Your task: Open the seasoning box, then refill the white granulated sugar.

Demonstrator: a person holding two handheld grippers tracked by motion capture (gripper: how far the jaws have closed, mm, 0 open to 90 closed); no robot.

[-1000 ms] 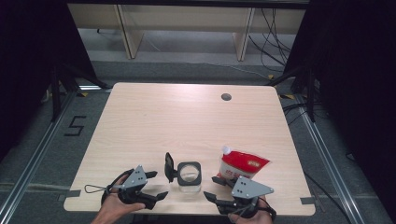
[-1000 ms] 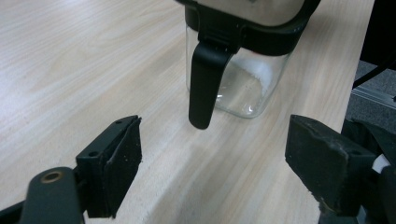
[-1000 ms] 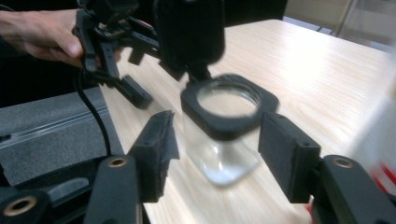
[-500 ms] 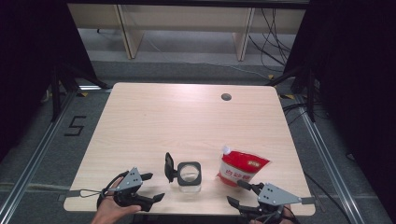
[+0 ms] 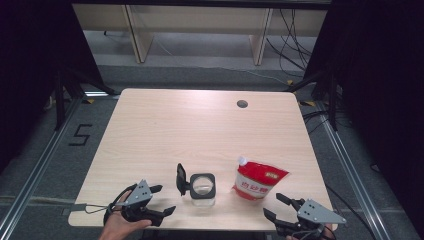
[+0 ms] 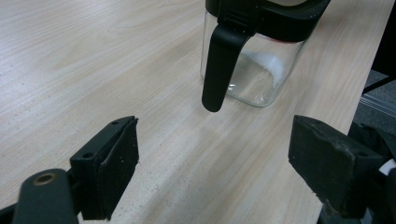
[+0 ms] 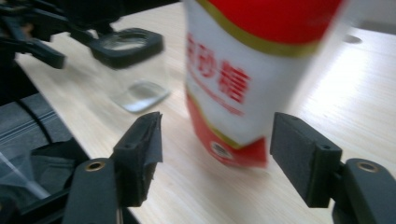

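A clear glass jar point(image 5: 202, 189) with a black collar stands near the table's front edge, its flip lid point(image 5: 180, 179) hanging open on the left. A little white powder lies in the jar point(image 6: 261, 60) behind the lid flap point(image 6: 218, 60). My left gripper point(image 5: 165, 199) stands open just left of it, with nothing between its pads. A red and white pouch point(image 5: 257, 180) stands upright to the right of the jar. My right gripper point(image 5: 272, 205) is open at the front right, its jaws having just been opening. The pouch point(image 7: 252, 60) stands just beyond them, untouched.
The pale wooden table point(image 5: 200, 130) has a round cable hole point(image 5: 242, 104) at its far right. Its front edge runs just under both hands. Dark floor, rails and shelving lie beyond the far edge.
My right gripper has drawn back from the pouch toward the front right corner, jaws wider apart. The pouch stands free and has settled lower. The left gripper has kept its place.
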